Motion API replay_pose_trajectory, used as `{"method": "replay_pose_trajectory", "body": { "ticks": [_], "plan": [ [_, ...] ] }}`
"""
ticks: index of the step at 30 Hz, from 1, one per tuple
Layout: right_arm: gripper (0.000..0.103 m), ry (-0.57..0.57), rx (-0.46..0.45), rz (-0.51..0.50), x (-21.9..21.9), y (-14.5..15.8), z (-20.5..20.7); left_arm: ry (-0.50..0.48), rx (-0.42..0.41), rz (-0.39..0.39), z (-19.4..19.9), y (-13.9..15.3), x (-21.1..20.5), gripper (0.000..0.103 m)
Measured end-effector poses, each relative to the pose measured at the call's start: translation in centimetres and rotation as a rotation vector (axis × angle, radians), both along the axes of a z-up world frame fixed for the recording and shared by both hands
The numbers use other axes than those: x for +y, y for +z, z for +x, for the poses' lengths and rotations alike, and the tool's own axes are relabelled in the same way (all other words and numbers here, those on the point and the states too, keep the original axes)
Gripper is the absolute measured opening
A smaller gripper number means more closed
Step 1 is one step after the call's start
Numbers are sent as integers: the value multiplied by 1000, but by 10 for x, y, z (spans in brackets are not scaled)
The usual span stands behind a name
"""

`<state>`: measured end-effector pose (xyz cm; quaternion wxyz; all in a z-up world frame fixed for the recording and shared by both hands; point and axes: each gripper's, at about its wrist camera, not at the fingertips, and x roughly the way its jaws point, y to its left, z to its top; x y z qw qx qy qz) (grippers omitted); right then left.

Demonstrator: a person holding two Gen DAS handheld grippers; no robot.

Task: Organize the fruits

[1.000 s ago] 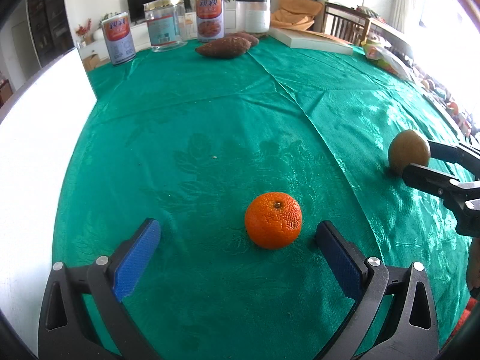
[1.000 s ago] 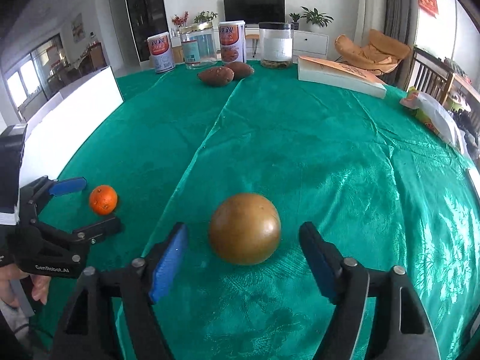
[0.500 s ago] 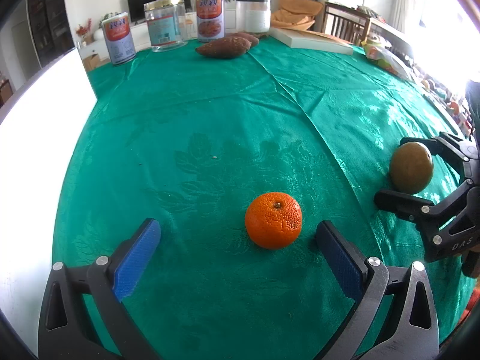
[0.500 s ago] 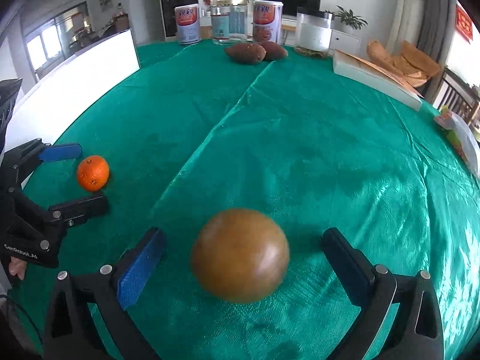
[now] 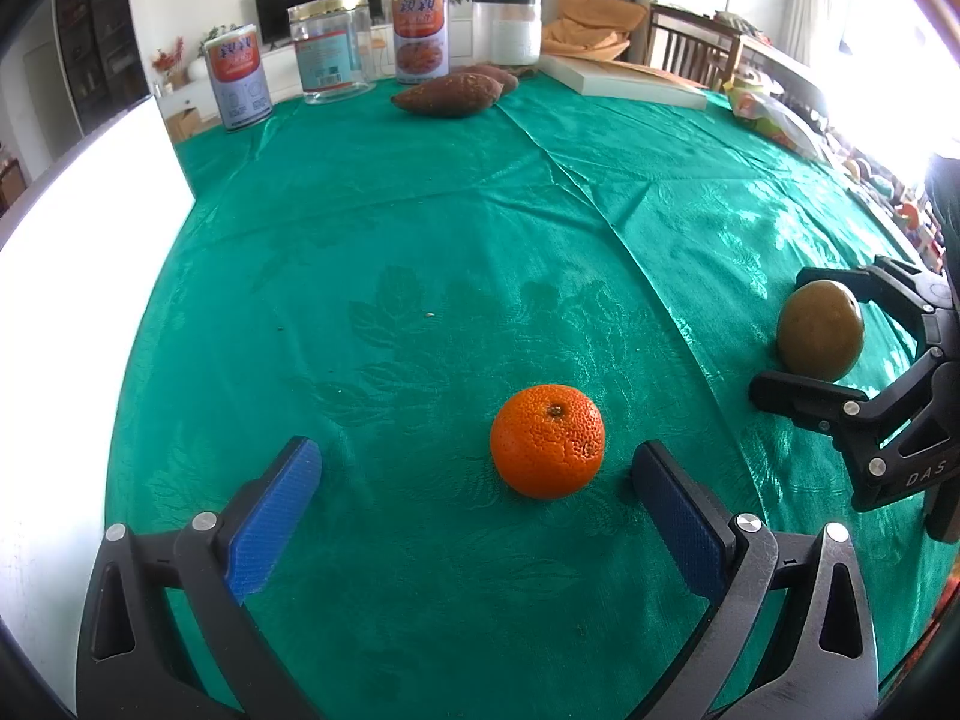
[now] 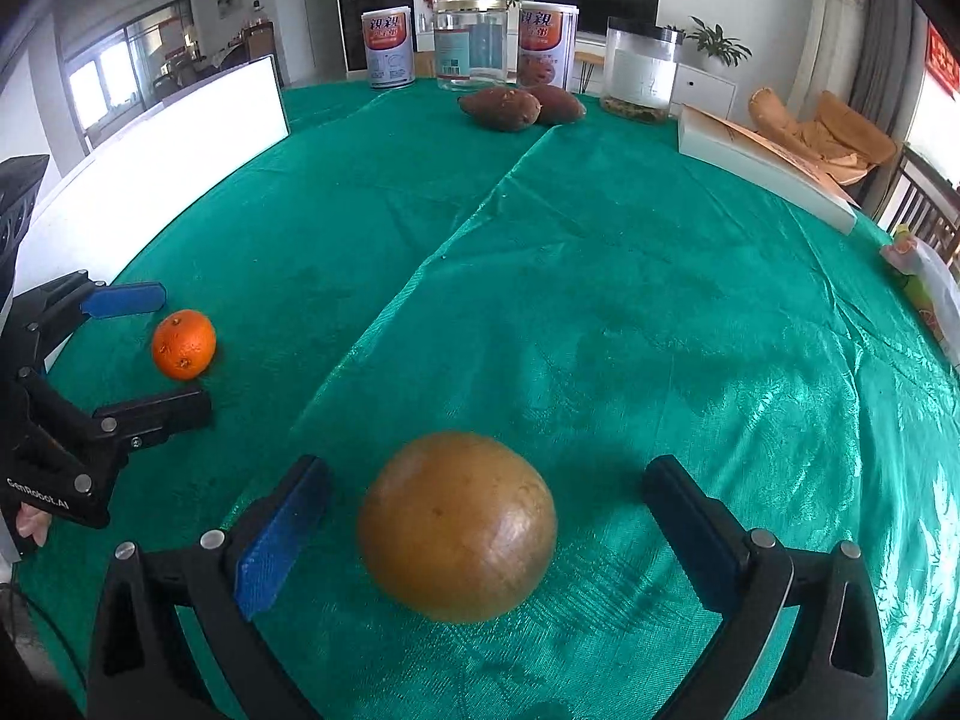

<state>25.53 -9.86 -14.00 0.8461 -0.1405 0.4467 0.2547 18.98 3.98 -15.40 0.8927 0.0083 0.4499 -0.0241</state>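
An orange tangerine (image 5: 547,441) lies on the green tablecloth between the open fingers of my left gripper (image 5: 474,480), closer to the right finger, not touched. It also shows in the right wrist view (image 6: 183,344). A round brown fruit (image 6: 457,527) lies between the open fingers of my right gripper (image 6: 489,510), nearer the left blue pad, with gaps on both sides. In the left wrist view the brown fruit (image 5: 820,329) sits at the right, inside the right gripper (image 5: 792,336).
Two sweet potatoes (image 5: 447,95), two tins (image 5: 237,84), a clear jar (image 5: 330,54) and a plastic canister (image 5: 507,27) stand at the table's far edge. A white box (image 6: 762,165) lies far right. A white board (image 6: 150,162) borders the left side. A bag (image 6: 930,288) lies at the right edge.
My right gripper has swung around and moved forward, so the brown fruit now sits deeper between its fingers. My left gripper and the tangerine have not moved.
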Motion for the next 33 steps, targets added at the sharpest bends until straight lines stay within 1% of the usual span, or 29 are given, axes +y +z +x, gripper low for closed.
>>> {"method": "replay_pose_trajectory", "body": {
  "ticks": [30, 32, 33],
  "plan": [
    [103, 0, -1, 0, 0, 0, 0, 0, 0, -1, 0, 0, 0, 103],
    [103, 0, -1, 0, 0, 0, -1, -15, 1, -14, -2, 1, 2, 102],
    [103, 0, -1, 0, 0, 0, -1, -43, 8, -34, -2, 2, 4, 102]
  ]
}}
